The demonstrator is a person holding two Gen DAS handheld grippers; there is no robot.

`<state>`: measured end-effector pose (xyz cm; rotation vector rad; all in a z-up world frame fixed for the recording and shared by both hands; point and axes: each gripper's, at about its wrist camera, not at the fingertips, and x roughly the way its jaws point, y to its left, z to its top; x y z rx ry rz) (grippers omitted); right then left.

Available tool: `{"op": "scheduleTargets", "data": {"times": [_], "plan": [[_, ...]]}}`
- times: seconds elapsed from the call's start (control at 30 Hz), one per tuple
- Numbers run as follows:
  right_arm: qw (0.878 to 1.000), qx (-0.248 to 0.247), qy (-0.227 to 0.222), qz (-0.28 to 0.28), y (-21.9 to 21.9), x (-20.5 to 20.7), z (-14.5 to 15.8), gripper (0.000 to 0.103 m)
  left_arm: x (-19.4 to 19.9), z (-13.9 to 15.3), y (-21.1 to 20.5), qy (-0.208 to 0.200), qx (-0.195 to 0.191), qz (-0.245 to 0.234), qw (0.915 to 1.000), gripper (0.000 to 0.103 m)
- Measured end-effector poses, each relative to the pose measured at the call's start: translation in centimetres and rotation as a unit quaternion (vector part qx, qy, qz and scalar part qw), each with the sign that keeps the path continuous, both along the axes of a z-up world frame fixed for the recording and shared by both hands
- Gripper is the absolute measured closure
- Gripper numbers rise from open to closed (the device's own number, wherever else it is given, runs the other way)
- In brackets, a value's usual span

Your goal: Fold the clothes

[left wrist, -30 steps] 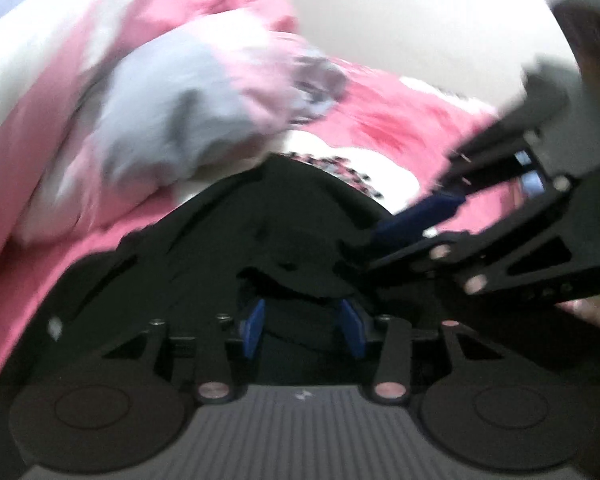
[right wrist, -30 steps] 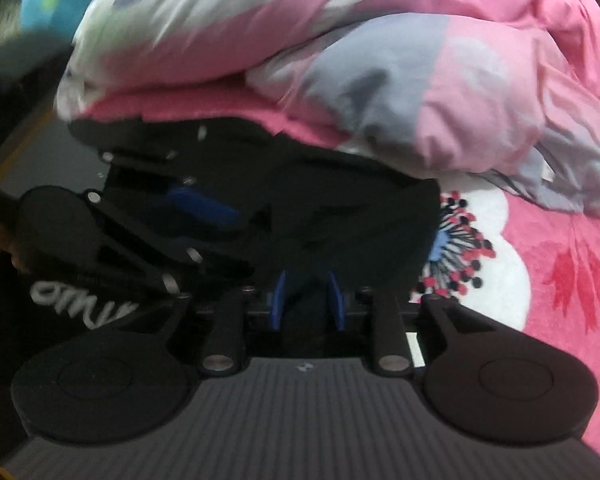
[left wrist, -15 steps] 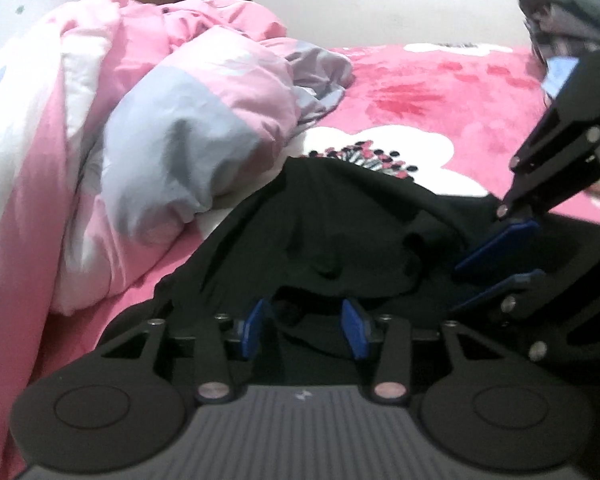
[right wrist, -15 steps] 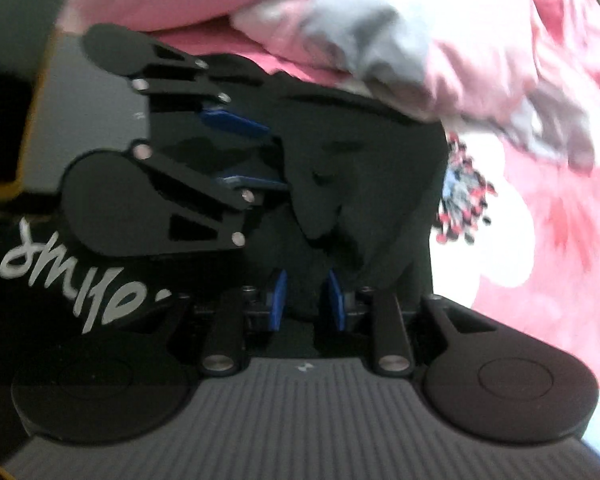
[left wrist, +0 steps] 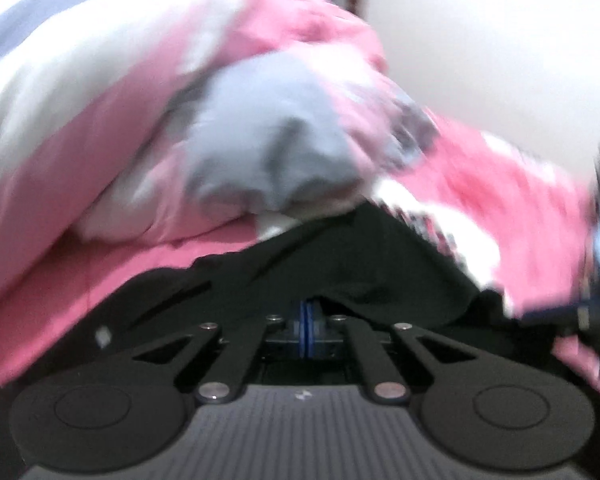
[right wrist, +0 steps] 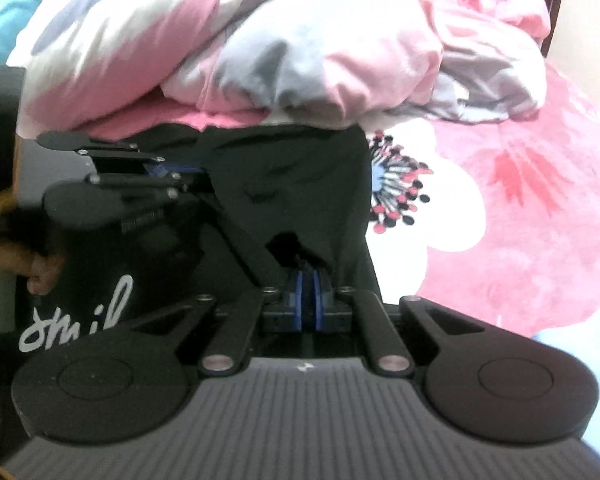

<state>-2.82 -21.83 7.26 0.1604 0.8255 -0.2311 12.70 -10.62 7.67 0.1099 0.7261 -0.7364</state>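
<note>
A black garment (left wrist: 340,264) lies on the pink bed, stretched between the two grippers. In the blurred left wrist view my left gripper (left wrist: 306,314) has its blue pads pressed together on the garment's near edge. In the right wrist view the right gripper (right wrist: 308,280) is shut on another edge of the same black garment (right wrist: 296,184), which shows white lettering (right wrist: 72,320) at the lower left. The left gripper (right wrist: 180,174) appears there from the side, clamped on the cloth, with a person's hand (right wrist: 40,268) behind it. The right gripper (left wrist: 596,312) is a blur at the right edge.
A bulky pink, white and grey duvet (right wrist: 300,48) is piled just behind the garment. The pink floral bedsheet (right wrist: 520,200) extends to the right. A pale wall (left wrist: 500,40) stands beyond the bed. Something blue (right wrist: 4,20) sits at the far left.
Both grippers went from open to shut, their blue pads now pinching the black garment's edges. The left gripper's view has swung and blurred, and the garment is pulled flatter.
</note>
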Motion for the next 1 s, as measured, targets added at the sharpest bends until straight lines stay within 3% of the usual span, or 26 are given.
{"op": "scheduleTargets", "data": {"times": [0.1,0.2,0.37,0.5,0.53,0.67,0.73,0.87,1.0], "plan": [[0.999,-0.021,-0.011,0.032,0.8,-0.4,0.1,0.099,1.6,-0.5,1.6,0.078,-0.053,0.045,0.9945,0.101],[0.995,-0.055,0.009,0.077,2.0,-0.4,-0.6,0.098,2.6,-1.5,2.9,0.128,-0.070,0.081,0.9860,0.100],[0.993,-0.057,0.054,0.091,1.9,-0.3,-1.7,0.097,3.1,-2.5,3.9,0.144,-0.070,0.111,0.9809,0.091],[0.996,-0.033,0.051,0.070,0.8,-0.4,-1.2,0.097,3.3,-2.6,4.3,0.149,-0.078,0.115,0.9791,0.088],[0.996,-0.027,0.048,0.064,0.5,-0.5,-1.1,0.097,3.4,-2.6,4.3,0.152,-0.080,0.115,0.9784,0.084],[0.998,-0.005,0.039,0.043,-0.6,-0.6,-0.5,0.097,3.3,-1.7,5.2,0.152,-0.090,0.127,0.9760,0.049],[0.999,-0.001,0.033,0.032,-1.1,-0.7,-0.3,0.096,2.5,-0.6,5.7,0.130,-0.085,0.137,0.9782,0.047],[0.999,-0.015,0.039,0.012,-2.3,-0.8,-0.8,0.096,0.6,1.3,5.6,0.119,-0.100,0.099,0.9829,0.047],[0.999,-0.018,0.046,0.008,-3.4,-0.8,-1.1,0.094,-1.4,0.9,3.3,0.186,-0.114,0.004,0.9760,0.047]]}}
